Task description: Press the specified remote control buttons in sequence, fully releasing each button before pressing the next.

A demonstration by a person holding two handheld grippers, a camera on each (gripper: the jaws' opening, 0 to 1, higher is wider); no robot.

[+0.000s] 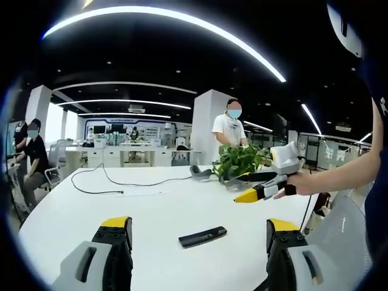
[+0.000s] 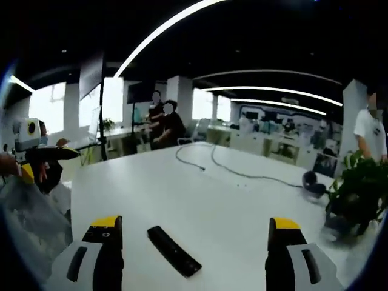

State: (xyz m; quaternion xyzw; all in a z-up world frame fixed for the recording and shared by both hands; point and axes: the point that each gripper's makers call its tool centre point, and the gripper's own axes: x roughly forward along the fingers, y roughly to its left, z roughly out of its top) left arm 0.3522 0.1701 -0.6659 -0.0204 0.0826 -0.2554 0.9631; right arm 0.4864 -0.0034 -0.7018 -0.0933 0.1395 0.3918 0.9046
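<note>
Left gripper view shows the remote lying flat on the white table, just ahead between the left gripper's wide-spread jaws. The right gripper is equally wide. An off-centre press could skid the slim remote or hit a neighbouring button.

The remote control's buttons are too small to tell apart; the plant is blurred.
</note>
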